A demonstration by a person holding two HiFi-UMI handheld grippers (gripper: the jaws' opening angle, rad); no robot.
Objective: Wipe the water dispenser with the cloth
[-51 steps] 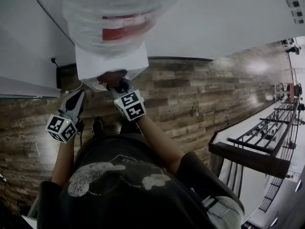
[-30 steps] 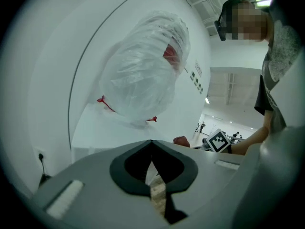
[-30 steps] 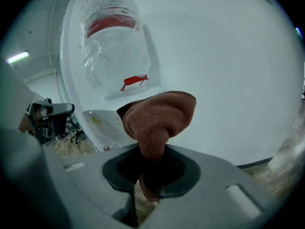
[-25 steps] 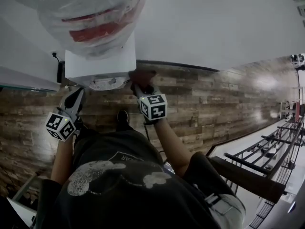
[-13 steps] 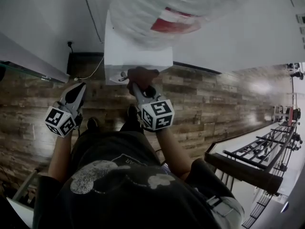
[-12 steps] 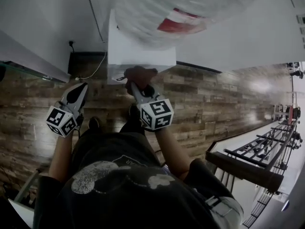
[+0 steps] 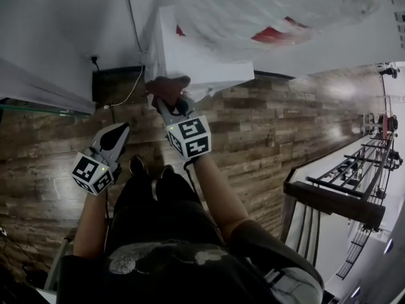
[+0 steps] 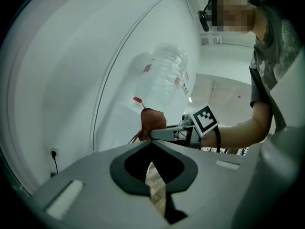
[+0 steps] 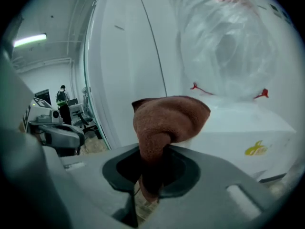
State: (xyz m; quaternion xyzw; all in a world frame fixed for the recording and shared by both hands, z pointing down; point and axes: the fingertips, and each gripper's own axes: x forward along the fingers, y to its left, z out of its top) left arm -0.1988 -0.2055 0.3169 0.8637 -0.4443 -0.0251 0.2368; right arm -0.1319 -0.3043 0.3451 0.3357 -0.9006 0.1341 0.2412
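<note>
The left gripper (image 8: pixel 151 145) fills the lower frame, its jaws together with nothing between them. Just past their tips, at 12 o'clock, the right gripper (image 8: pixel 155 133) reaches in from 3 o'clock and pinches a brown cloth (image 8: pixel 152 120) against the white water dispenser (image 8: pixel 119 128). The clear bottle (image 8: pixel 164 78) rises above it towards 1 o'clock.

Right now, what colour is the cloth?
The cloth is reddish brown, clearest in the right gripper view.

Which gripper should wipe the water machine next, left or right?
Right. The right gripper is shut on the brown cloth, right by the white water dispenser. The left gripper is shut, empty and farther away.
</note>
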